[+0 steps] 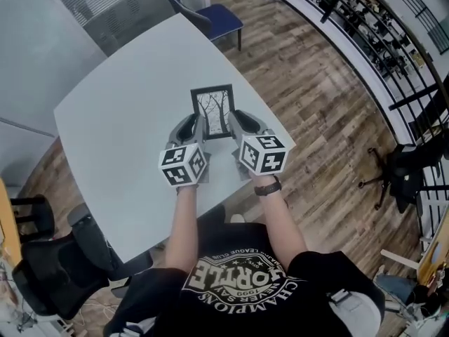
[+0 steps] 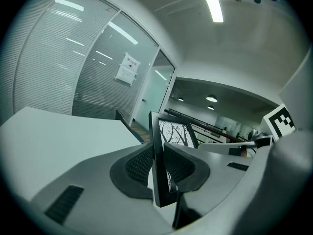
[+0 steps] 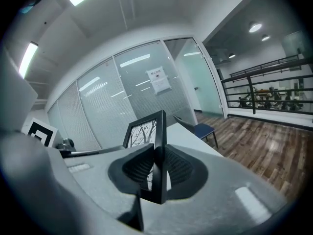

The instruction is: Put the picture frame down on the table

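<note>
Picture frame [image 1: 212, 111] is upright, portrait, facing the person.

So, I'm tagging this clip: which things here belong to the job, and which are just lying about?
Job: picture frame, gripped by left tool and right tool; table.
Lying about: blue chair; black office chair.

Left tool [image 2: 160, 169]: both jaws are closed on the near vertical edge of the picture frame [image 2: 174, 131], their ribbed pads pressed against either side of it. The frame is black, stands upright, and shows a bare-branched tree print. The pale table [image 2: 58, 136] extends to the left, with a dark chair back [image 2: 128, 120] at its far edge and a paper notice [image 2: 128, 68] on the glass wall beyond.
</note>
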The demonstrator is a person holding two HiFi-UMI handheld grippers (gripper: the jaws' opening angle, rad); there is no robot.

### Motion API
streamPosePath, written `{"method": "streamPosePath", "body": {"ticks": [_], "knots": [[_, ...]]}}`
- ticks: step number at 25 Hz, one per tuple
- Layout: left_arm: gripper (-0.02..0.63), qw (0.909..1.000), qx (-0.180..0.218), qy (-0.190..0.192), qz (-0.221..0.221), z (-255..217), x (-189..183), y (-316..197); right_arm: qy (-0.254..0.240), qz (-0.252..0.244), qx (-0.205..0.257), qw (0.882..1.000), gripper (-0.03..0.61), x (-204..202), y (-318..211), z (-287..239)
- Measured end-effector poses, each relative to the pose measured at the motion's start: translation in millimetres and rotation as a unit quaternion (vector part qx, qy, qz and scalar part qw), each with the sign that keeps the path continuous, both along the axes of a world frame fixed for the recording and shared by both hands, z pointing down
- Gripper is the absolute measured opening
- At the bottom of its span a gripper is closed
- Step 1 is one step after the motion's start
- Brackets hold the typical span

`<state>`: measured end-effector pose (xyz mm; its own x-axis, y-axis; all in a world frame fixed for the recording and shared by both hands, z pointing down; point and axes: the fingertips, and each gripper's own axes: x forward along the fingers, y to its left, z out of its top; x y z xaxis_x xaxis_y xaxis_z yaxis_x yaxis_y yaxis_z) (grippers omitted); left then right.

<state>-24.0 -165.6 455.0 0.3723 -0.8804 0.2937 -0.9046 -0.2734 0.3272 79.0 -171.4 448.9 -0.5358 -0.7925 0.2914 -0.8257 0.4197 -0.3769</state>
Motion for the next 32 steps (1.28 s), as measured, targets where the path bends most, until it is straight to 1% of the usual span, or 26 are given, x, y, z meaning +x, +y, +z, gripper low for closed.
{"method": "streamPosePath", "body": {"ticks": [6,13,17,20,23,32], "knots": [[0.074,0.9991,-0.043,0.001,0.001,38,-14,-30,0.008,0.001,-0.041,0.999,0.067,-15,-31,38],[0.074,0.9961,-0.088,0.003,0.004,84,-23,-47,0.021,0.004,-0.087,0.996,0.067,-24,-51,87],[0.074,0.9932,-0.116,0.002,0.006,111,-26,-59,0.028,0.005,-0.117,0.993,0.067,-27,-63,117],[0.074,0.9914,-0.131,0.000,0.005,130,-31,-72,0.039,0.007,-0.130,0.991,0.067,-33,-74,136],[0.074,0.9882,-0.153,-0.005,0.008,151,-34,-75,0.052,0.006,-0.150,0.987,0.067,-37,-76,159],[0.074,0.9792,-0.202,-0.008,0.013,200,-47,-79,0.067,0.005,-0.197,0.978,0.066,-51,-79,206]]}}
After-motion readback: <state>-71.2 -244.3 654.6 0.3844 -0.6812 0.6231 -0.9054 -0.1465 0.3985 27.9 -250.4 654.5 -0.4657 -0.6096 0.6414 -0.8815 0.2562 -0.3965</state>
